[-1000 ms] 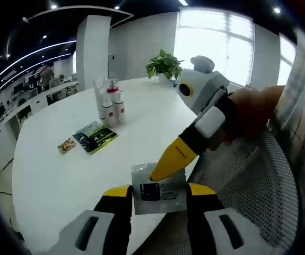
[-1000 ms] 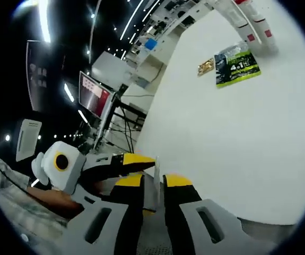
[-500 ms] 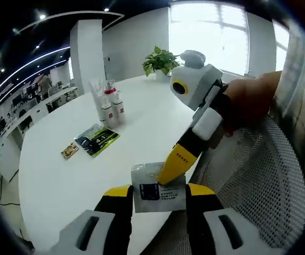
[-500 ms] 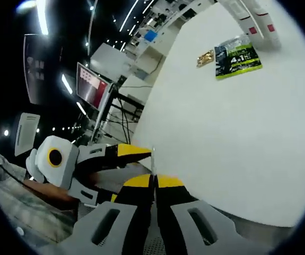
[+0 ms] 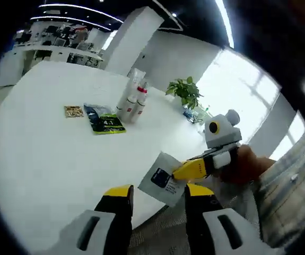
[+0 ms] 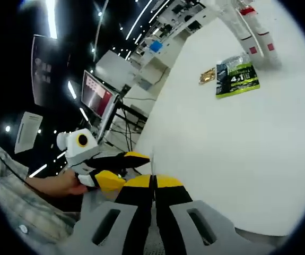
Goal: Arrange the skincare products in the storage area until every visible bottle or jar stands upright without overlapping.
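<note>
While the right claw (image 6: 153,181) is pinched fully shut on a thin white sachet (image 5: 164,178), the left claw (image 5: 159,191) stands wide open with nothing in it, its jaws on either side of the sachet's lower edge. In the right gripper view the sachet shows edge-on as a sliver rising from the closed jaws, with the left claw (image 6: 125,167) just beside it.

The sachet hangs over the near rim of the tabletop (image 5: 46,159), well short of the green packet (image 5: 107,121). It looks flat, light and floppy. I judge that a grip on a corner or a sealed edge would hold it best, and that a glossy face could slip under a light pinch.

The green packet lies flat out on the tabletop. A small brown packet (image 5: 73,111) lies just beside it, apart from it.

Just beyond the green packet the bottles (image 5: 133,102) stand upright in a tight cluster, white with red caps. I cannot tell whether they touch each other. They seem slim, rigid and top-heavy, so the safest hold is probably low on the body, squarely across, since a nudge near the cap might topple a neighbour.

Farther past the green packet, a potted plant (image 5: 186,91) sits near the far rim.
</note>
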A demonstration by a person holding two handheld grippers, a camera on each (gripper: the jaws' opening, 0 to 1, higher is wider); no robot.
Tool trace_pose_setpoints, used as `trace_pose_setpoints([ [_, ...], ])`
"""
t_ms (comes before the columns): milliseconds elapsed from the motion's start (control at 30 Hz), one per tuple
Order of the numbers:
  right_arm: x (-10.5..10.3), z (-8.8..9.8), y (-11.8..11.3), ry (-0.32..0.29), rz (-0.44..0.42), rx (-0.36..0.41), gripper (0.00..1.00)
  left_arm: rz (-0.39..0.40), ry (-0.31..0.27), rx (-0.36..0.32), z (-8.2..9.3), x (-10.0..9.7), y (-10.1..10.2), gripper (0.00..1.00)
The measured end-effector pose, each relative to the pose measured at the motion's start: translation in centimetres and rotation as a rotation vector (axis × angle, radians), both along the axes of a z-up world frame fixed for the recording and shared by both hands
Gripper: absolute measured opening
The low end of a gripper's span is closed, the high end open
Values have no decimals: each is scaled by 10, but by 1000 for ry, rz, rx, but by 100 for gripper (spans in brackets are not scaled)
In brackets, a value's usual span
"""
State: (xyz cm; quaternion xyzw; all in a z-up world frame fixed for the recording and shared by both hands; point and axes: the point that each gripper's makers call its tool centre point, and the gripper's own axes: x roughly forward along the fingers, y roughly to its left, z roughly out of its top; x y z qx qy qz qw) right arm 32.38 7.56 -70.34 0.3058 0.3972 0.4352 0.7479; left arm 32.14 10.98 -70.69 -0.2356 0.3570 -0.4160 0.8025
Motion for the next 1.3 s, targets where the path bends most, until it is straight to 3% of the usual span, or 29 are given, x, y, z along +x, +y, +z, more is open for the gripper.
trace_pose_setpoints([
  [200,-8,14,9,11,48,87,0,-66,36,-3,-4,-13,-9,38],
  [300,-11,18,11,16,63,112,0,-85,63,-47,0,-17,-11,28],
  [433,-10,19,9,13,51,116,0,-56,77,-79,6,-15,-10,23],
  [533,-8,18,8,15,43,110,0,-50,92,-108,10,-15,-9,11],
  [700,-6,18,7,30,26,119,1,-32,117,-134,13,-13,-7,1],
  [967,-2,14,9,44,-2,126,8,14,149,-202,19,-6,-3,0],
  [1133,-8,12,14,49,29,116,8,49,163,-248,24,-2,0,0],
  [1300,-6,17,12,32,19,124,4,61,170,-246,23,0,0,0],
])
